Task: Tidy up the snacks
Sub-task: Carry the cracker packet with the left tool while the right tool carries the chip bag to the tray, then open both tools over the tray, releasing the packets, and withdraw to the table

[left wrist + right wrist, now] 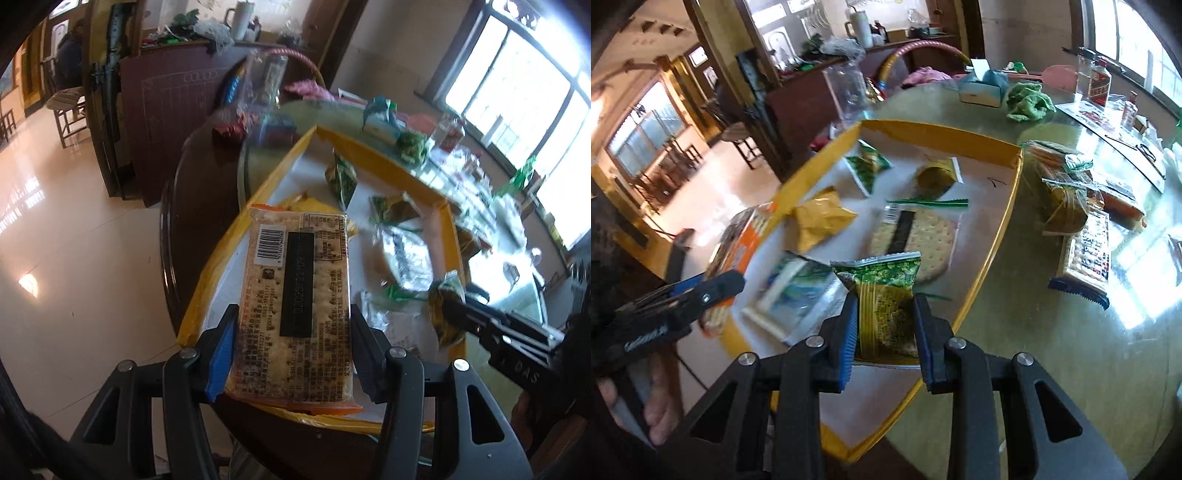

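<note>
Room: sunlit dining room, pale tiled floor, a round glass-topped table (1052,350) crowded with odds and ends, and on it the shallow yellow-rimmed cardboard tray (990,236) that everything is aimed at.

Left gripper (291,354): fingers closed on a long clear-wrapped pack of square crackers with an orange edge (295,295), squeezed across its width, held over the tray's near left rim.

Right gripper (886,332): fingers clamped on a small green-and-yellow foil snack packet (882,306), hanging just above the tray's near end.

In the tray: a crumpled yellow foil bag (820,218), a round biscuit in clear wrap (916,240), two small green packets toward the far corner, and a flat white-and-blue packet (790,291) right beside the right gripper.

Outside the tray: beyond its right rim, more wrapped crackers and a clear bag of yellow biscuits (1067,206) wait on the glass; farther off, a green cloth (1030,99) and a tissue box.

In the way: both grippers are crowding the same near end of the tray, close to each other.

Risk: I'd say the cracker pack is the worry, gripped near one end with most of its length sticking out, so it could pivot, or land half on the rim and slide off towards the floor. Squeeze harder and the crackers may crack.

Second risk: the two tools could bump if both lower together.
</note>
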`<move>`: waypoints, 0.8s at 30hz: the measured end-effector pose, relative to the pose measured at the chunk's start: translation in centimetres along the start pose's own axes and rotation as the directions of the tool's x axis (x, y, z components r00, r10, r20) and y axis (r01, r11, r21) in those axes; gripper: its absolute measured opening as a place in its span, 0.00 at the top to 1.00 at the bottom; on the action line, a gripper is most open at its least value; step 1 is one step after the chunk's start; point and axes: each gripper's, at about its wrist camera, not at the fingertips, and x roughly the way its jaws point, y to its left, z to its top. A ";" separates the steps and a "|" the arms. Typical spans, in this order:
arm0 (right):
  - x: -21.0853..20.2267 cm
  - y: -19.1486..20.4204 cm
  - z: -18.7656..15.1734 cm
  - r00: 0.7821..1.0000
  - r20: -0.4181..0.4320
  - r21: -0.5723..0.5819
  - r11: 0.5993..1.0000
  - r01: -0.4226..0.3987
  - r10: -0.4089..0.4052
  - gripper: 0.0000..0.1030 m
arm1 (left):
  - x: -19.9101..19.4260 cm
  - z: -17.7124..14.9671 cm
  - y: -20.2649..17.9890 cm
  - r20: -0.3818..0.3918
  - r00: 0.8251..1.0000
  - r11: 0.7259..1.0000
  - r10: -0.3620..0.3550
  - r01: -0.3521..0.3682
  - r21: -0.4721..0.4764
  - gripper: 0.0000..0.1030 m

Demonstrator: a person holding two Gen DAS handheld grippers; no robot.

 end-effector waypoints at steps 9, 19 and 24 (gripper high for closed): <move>2.8 -0.6 0.7 0.998 -0.056 0.036 0.999 -0.004 0.006 0.63 | 1.8 0.0 0.4 -0.070 0.998 1.000 -0.007 0.007 0.007 0.43; -1.0 -1.7 0.2 0.989 0.064 0.085 0.986 -0.142 0.137 0.32 | -1.0 -0.3 -1.4 0.040 0.998 0.997 0.040 -0.043 0.071 0.23; -3.4 -3.6 -0.8 0.978 0.104 0.122 0.974 -0.191 0.179 0.25 | -1.6 -0.9 -2.4 0.049 0.998 0.996 0.047 -0.051 0.072 0.23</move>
